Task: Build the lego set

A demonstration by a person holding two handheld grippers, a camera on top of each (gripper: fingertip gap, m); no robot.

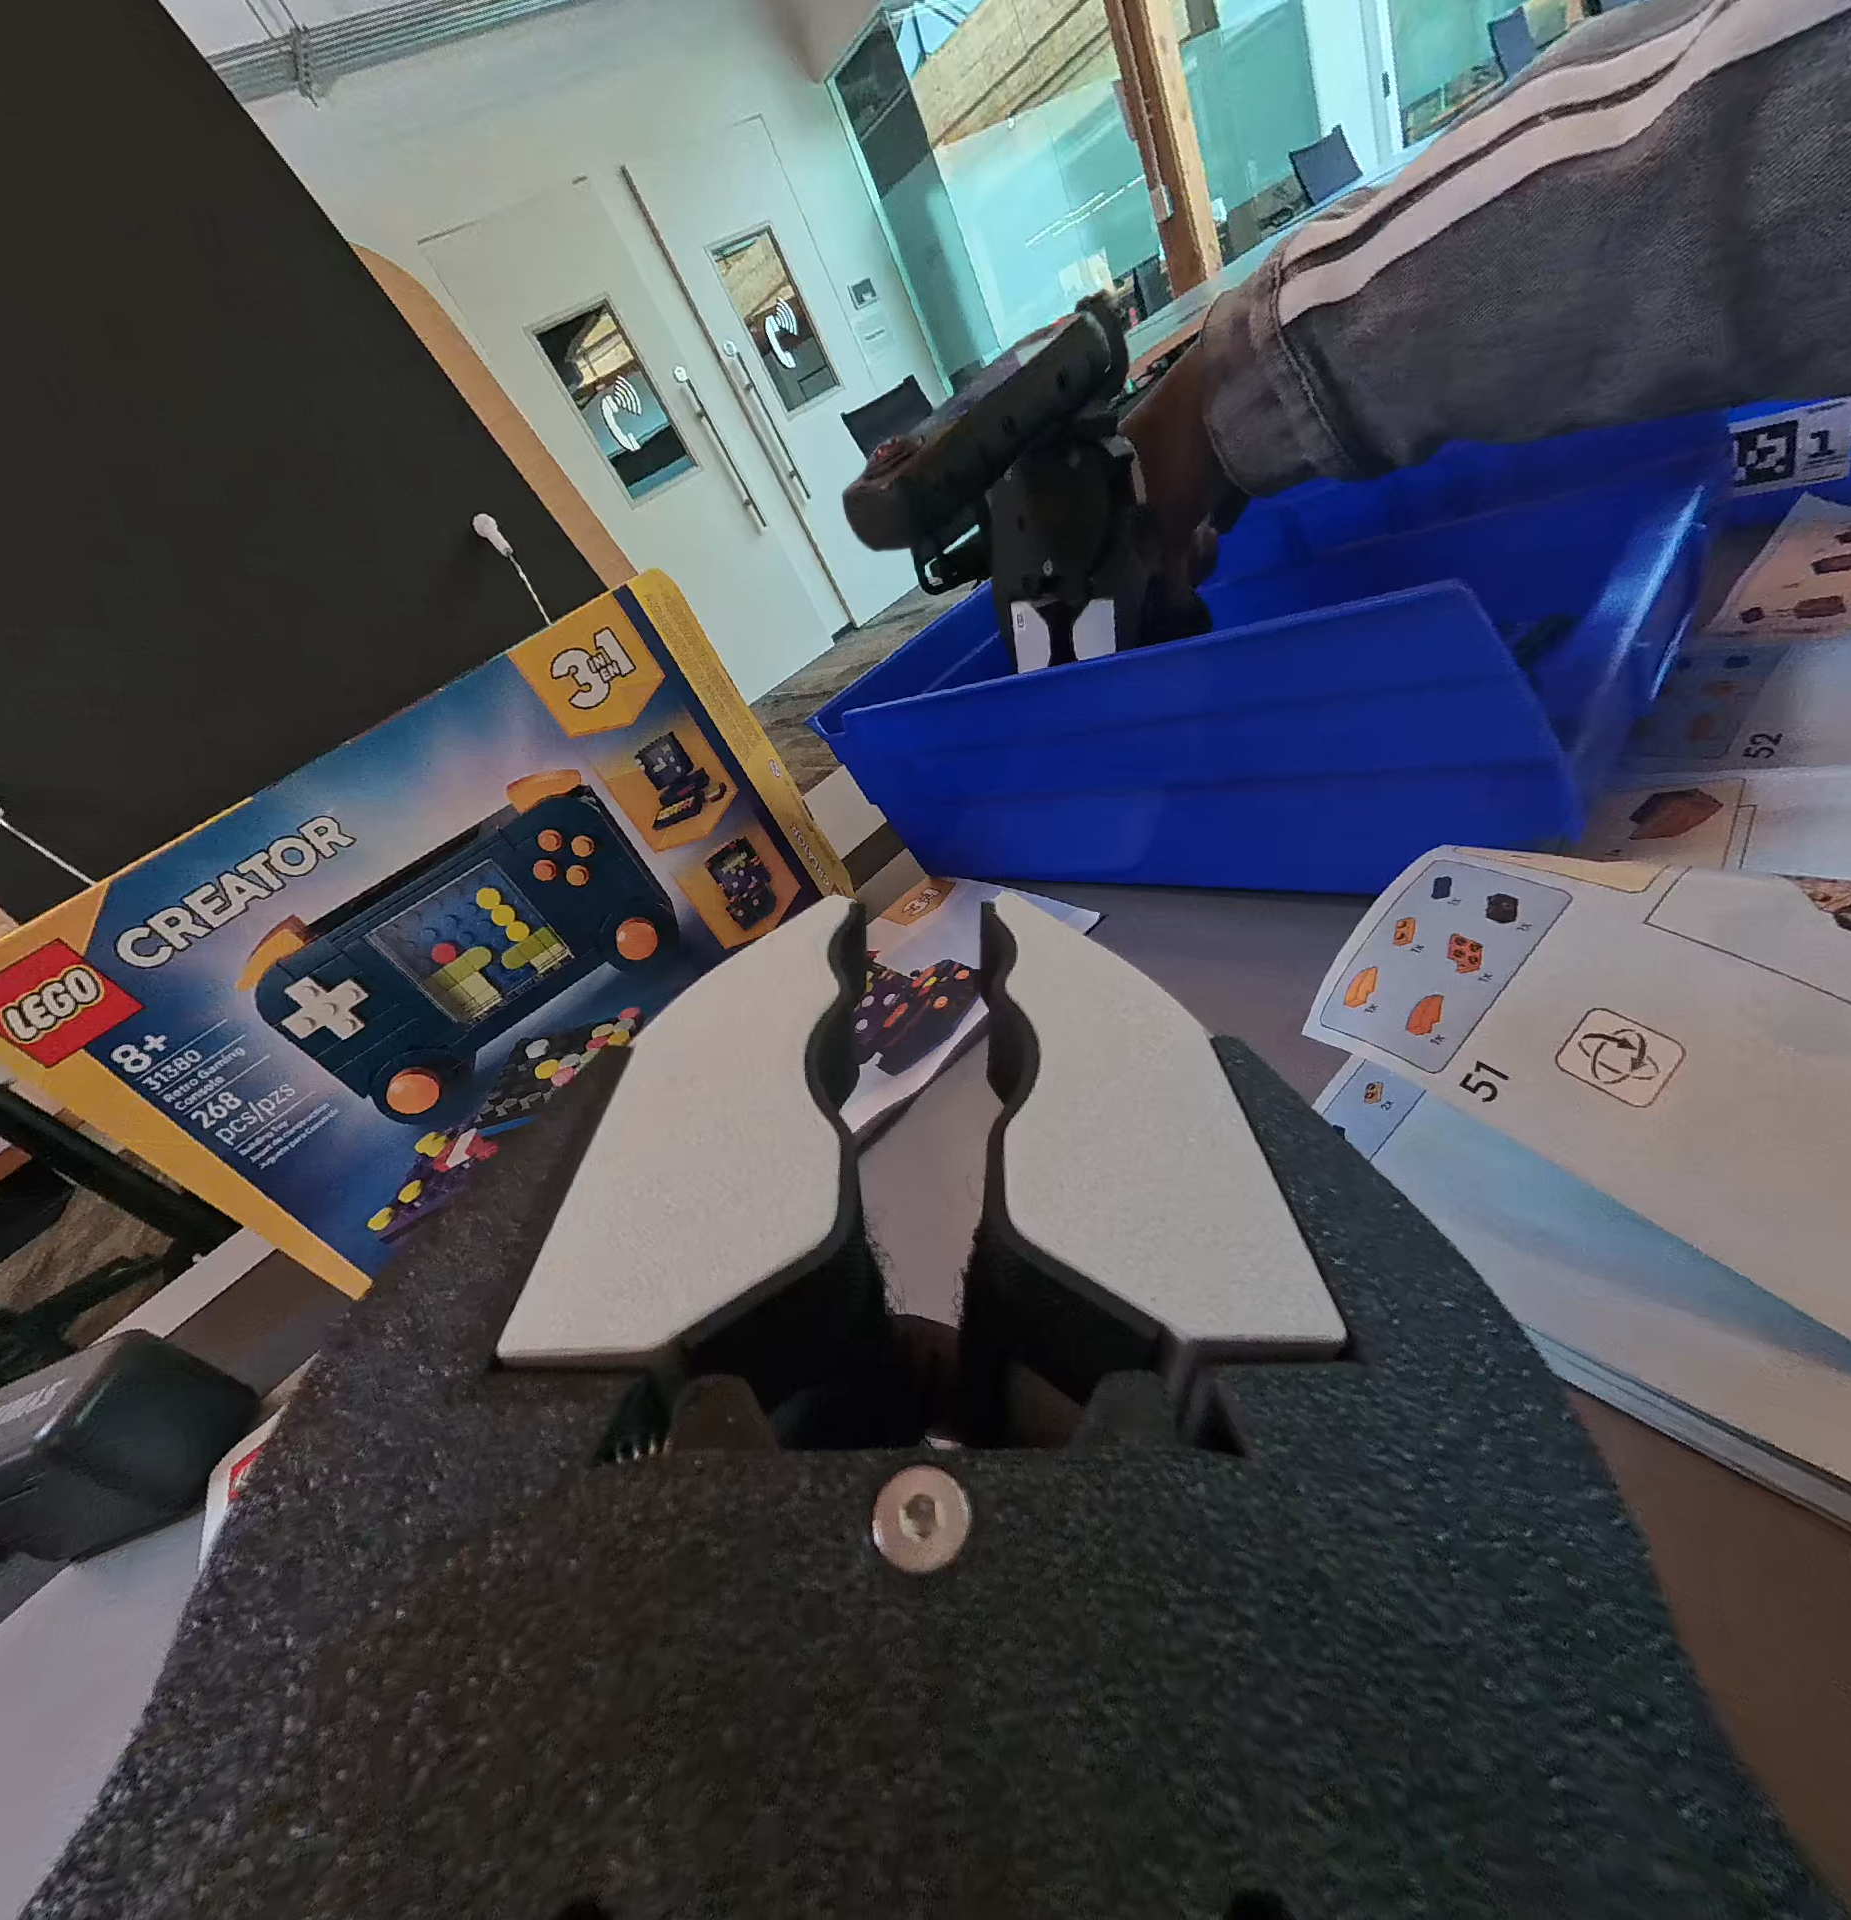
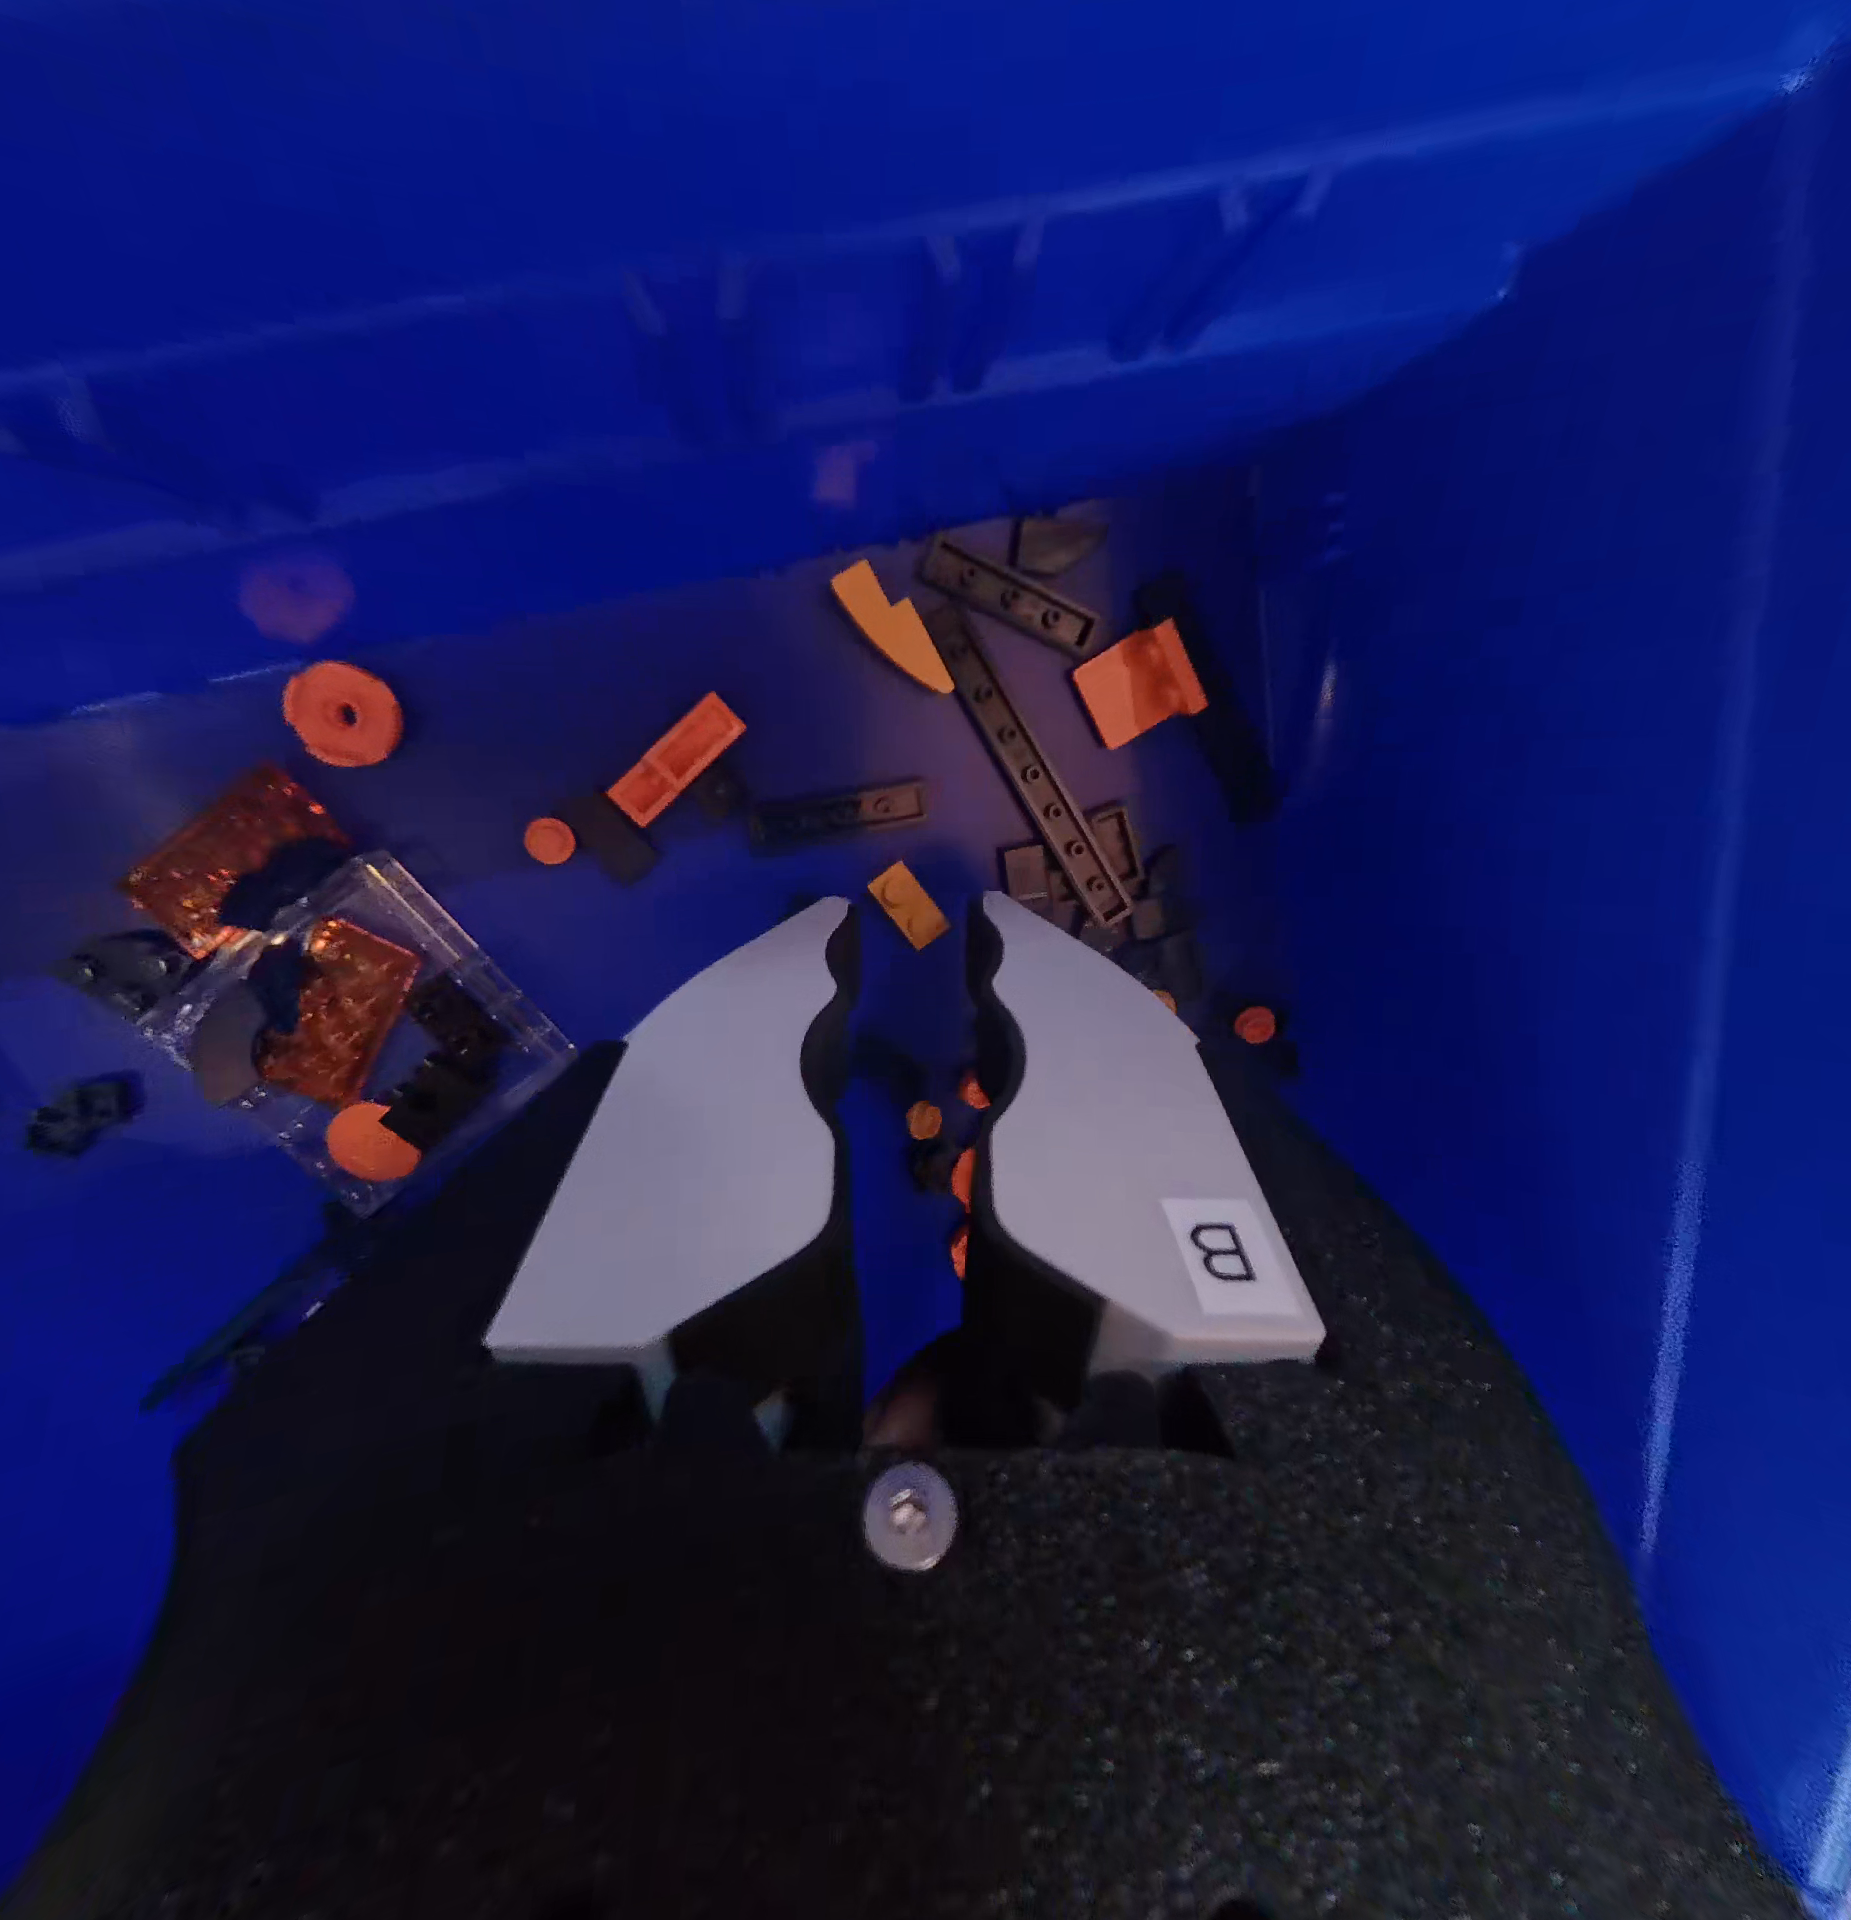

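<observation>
One small yellow-orange plate [image 2: 907, 904] lies just beyond my right claw's [image 2: 908, 925] spread, bare tips — mid-frame, on the blue bin [image 2: 1523, 935] floor; left claw [image 1: 919, 935] parted too, unladen.

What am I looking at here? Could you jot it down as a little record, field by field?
Setting: table with toy-brick box, booklet, blue bin
Left hand-held gripper: open, empty, above the table near a leaflet
Right hand-held gripper: open, empty, inside the bin
Nearest piece: small yellow plate, just ahead of its tips
Bin contents: orange bricks, dark strips, clear panel
</observation>
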